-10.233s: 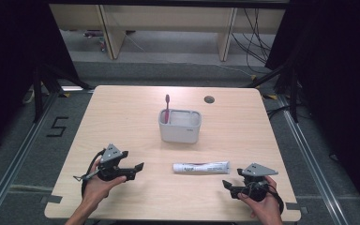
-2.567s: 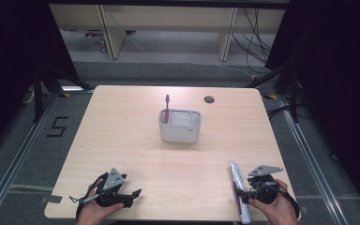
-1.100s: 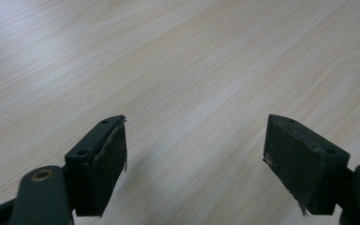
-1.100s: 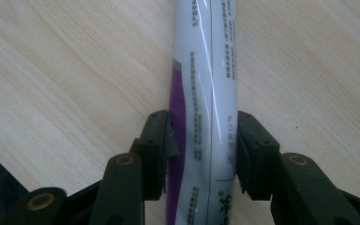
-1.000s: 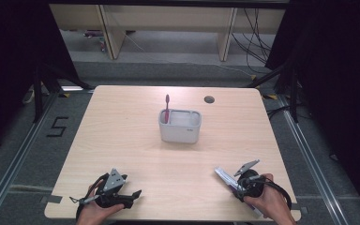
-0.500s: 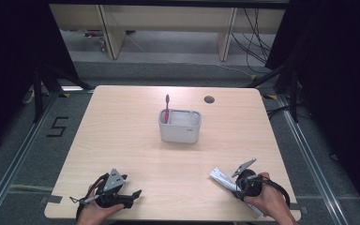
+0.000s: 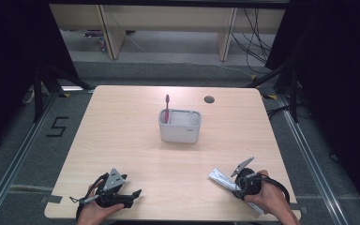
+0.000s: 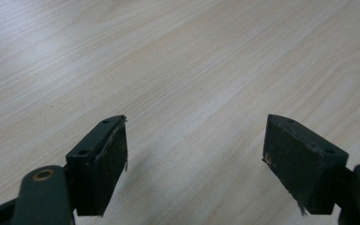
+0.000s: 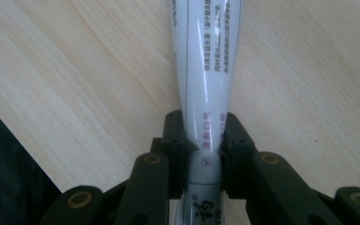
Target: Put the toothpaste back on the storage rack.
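Note:
A white toothpaste tube (image 7: 221, 178) with purple print lies low over the table's front right, its flat end pointing left and away. My right gripper (image 7: 240, 182) is shut on the tube (image 9: 205, 70), near its cap end. Its jaws have just been closing, and the pads (image 9: 176, 140) now press both sides of the tube. My left gripper (image 7: 132, 195) rests near the front left edge. In the left gripper view it (image 8: 194, 154) is open, with bare wood between the jaws. A grey-white holder (image 7: 180, 132) stands mid-table with a pink toothbrush (image 7: 167, 107) upright in its left corner.
A round cable hole (image 7: 209, 99) sits in the tabletop (image 7: 122, 140) behind the holder. The front edge runs just below both hands. Dark floor and metal rails (image 7: 309, 154) surround the table.
The tube has swung in my right gripper from pointing straight ahead to pointing left and away. The jaws have tightened on it. The left gripper has not moved.

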### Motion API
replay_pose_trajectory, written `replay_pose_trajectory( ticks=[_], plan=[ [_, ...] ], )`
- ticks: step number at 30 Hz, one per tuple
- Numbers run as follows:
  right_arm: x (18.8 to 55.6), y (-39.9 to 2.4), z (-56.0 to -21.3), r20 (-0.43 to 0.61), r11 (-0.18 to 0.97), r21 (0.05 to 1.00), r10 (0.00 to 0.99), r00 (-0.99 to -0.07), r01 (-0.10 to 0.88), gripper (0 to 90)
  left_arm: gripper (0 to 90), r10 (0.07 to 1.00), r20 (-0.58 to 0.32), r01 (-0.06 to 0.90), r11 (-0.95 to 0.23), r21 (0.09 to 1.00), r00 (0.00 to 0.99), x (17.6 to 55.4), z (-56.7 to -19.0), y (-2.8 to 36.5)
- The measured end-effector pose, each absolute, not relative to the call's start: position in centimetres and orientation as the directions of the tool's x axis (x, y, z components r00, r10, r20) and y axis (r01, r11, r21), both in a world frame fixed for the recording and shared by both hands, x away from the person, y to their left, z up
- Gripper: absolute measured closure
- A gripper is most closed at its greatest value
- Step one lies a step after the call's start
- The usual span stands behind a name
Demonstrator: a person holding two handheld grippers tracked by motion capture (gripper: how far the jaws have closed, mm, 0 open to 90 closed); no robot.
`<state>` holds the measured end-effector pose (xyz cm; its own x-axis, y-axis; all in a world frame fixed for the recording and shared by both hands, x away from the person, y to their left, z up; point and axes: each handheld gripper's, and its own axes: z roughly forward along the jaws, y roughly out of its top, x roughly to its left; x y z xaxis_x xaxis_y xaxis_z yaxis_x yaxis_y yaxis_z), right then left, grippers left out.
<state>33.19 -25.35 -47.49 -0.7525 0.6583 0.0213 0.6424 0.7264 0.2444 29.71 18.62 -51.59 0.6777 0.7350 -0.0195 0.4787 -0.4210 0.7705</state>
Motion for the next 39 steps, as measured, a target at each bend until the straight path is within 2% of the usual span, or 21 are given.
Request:
replay_pose_trajectory(
  ticks=[1,5,8,19,24,26,28,38,39],
  plan=[
    [33.0,-25.2,-47.4,0.03,0.709,0.233,0.679,-0.734,0.665,75.7,21.9,0.735,-0.016,0.479,-0.424,0.769,0.678,29.7,-51.6,18.6],
    [33.5,-25.0,-47.4,0.0,0.757,0.223,0.63,-0.777,0.614,75.7,21.9,0.736,-0.019,0.482,-0.423,0.767,0.676,29.7,-51.6,18.6],
    [33.5,-24.8,-47.4,0.009,0.748,0.2,0.645,-0.764,0.633,75.6,22.1,0.738,-0.009,0.478,-0.427,0.768,0.675,29.6,-51.5,18.6],
    [33.8,-24.4,-47.3,-0.034,0.791,0.173,0.601,-0.799,0.587,76.0,22.1,0.736,-0.015,0.472,-0.418,0.776,0.677,29.7,-51.6,18.7],
    [33.8,-23.8,-47.1,-0.044,0.795,0.122,0.603,-0.797,0.595,76.1,22.2,0.735,-0.014,0.477,-0.426,0.769,0.678,29.7,-51.5,18.7],
    [34.2,-23.8,-46.9,-0.071,0.835,0.093,0.549,-0.833,0.543,76.2,22.2,0.737,-0.022,0.474,-0.411,0.779,0.676,29.7,-51.6,18.7],
    [34.1,-23.7,-46.8,-0.073,0.825,0.091,0.564,-0.822,0.558,76.3,22.3,0.738,-0.023,0.481,-0.416,0.772,0.675,29.7,-51.5,18.7],
    [34.2,-24.6,-44.2,-0.099,0.795,0.24,0.591,-0.8,0.558,76.4,22.3,0.744,-0.033,0.484,-0.399,0.779,0.667,29.7,-51.5,18.6],
    [34.1,-24.6,-43.5,-0.075,0.768,0.286,0.615,-0.785,0.574,76.4,22.3,0.742,-0.021,0.479,-0.41,0.776,0.67,29.8,-51.5,18.7]
  ],
)
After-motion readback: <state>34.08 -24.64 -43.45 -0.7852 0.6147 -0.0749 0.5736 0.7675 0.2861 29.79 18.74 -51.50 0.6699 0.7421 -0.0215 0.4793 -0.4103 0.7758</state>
